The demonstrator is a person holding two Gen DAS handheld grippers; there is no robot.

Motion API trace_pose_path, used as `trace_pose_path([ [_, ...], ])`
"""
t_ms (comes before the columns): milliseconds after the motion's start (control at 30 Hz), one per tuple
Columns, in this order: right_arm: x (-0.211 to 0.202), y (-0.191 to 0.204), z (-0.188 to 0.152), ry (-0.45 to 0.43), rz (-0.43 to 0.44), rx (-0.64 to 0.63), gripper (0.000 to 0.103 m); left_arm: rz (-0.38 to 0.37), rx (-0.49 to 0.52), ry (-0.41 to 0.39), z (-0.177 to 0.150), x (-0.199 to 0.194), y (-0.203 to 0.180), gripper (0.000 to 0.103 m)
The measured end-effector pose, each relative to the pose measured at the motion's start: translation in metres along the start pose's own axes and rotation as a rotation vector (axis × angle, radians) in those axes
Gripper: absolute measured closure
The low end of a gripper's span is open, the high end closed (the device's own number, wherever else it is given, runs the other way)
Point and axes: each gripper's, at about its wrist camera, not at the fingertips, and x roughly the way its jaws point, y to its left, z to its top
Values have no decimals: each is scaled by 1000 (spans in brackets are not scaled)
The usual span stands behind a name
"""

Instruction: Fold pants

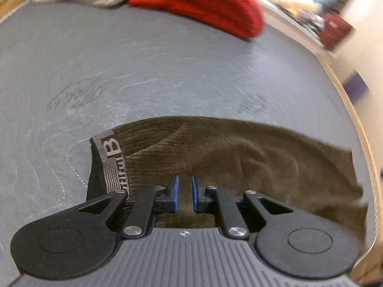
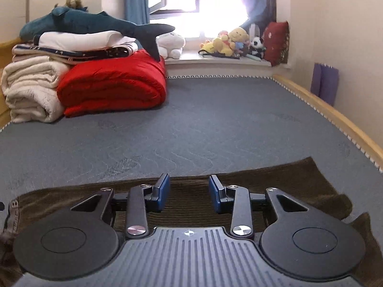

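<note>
The brown pants [image 1: 239, 157] lie flat across the near edge of the bed [image 1: 167, 71]. The left gripper [image 1: 185, 192] hovers near the waistband [image 1: 112, 157], pads a narrow gap apart, nothing pinched; the right gripper [image 2: 189, 192] stands spread, empty, over the cloth. Best pinch both layers at matching edges before lifting. No containers show.

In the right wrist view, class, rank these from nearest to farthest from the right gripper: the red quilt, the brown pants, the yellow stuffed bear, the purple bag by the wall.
1. Brown pants: directly under the right gripper.
2. Red quilt: left, mid-bed.
3. Purple bag: right, against the wall.
4. Yellow stuffed bear: on the windowsill, beyond the bed.
</note>
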Motion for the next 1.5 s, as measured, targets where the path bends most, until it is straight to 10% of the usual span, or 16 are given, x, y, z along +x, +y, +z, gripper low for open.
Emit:
trace_pose_path([
  [400, 18, -26, 4, 61, -7, 155, 65, -7, -151, 36, 70, 79, 28, 85],
  [700, 33, -29, 6, 80, -24, 137, 65, 31, -69, 78, 92, 135, 43, 44],
  [900, 45, -33, 6, 107, -19, 153, 65, 99, 123, 102, 82, 154, 22, 42],
  [1200, 44, -42, 3, 131, -31, 177, 65, 159, 311, 42, 66, 152, -6, 89],
  [1500, 36, -70, -15, 178, -118, 207, 66, 153, 359, -75, 46, 80, -33, 96],
])
